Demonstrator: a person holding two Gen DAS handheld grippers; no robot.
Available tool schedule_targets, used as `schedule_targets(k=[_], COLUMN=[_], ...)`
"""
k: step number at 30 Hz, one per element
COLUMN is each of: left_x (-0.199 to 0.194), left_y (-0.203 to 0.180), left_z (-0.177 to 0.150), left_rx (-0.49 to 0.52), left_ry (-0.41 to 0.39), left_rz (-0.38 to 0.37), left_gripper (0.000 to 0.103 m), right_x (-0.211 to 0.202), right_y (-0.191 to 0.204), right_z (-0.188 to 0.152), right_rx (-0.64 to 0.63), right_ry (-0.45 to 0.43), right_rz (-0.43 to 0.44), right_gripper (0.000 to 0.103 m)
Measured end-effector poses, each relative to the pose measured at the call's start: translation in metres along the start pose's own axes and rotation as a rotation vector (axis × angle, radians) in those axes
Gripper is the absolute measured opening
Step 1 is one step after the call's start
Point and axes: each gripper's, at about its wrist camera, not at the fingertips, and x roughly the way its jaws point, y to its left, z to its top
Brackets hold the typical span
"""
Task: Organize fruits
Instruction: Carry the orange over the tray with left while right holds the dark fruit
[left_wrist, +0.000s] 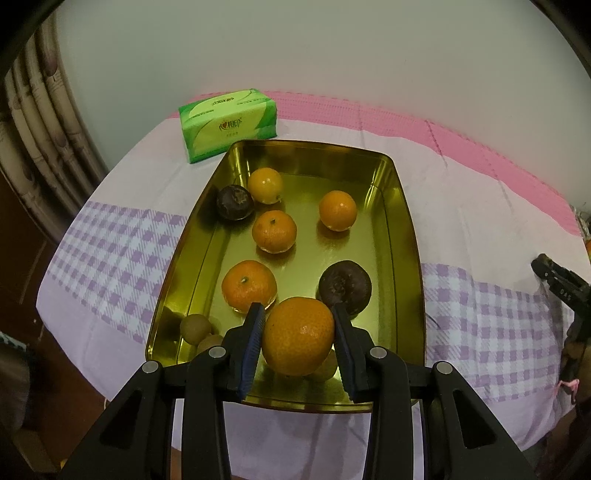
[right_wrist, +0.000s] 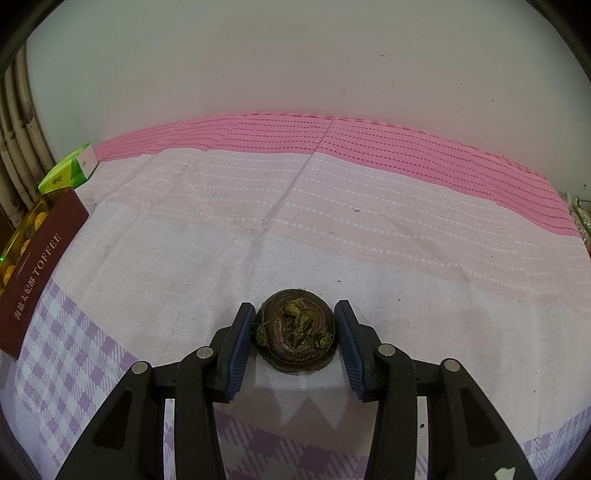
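Observation:
A gold tin tray (left_wrist: 402, 229) lies on the cloth and holds several oranges, two dark round fruits (left_wrist: 345, 286) and small brown fruits (left_wrist: 194, 326). My left gripper (left_wrist: 298, 334) is shut on a large orange (left_wrist: 298, 336), held above the tray's near end. In the right wrist view, my right gripper (right_wrist: 294, 334) straddles a dark brown round fruit (right_wrist: 295, 334) that sits on the cloth; its pads stand right beside the fruit's sides, and I cannot tell whether they press it. The tray's dark red "TOFFEE" side (right_wrist: 37, 273) shows at the far left there.
A green tissue pack (left_wrist: 229, 123) lies behind the tray, also seen in the right wrist view (right_wrist: 70, 170). The cloth (right_wrist: 332, 221) is pink at the back and purple checked in front. A wall stands behind. The right gripper's arm (left_wrist: 561, 288) shows at the right edge.

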Motion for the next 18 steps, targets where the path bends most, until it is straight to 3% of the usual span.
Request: schedule_targets(k=[18], left_x=[0.013], left_y=[-0.001], left_z=[0.000], left_rx=[0.019], left_ry=[0.013], left_rz=[0.036], left_gripper=[0.038], right_x=[-0.002], right_y=[-0.003], right_z=[0.000], right_rx=[0.010], right_ry=[-0.004], right_rz=[0.015], right_gripper=[0.043])
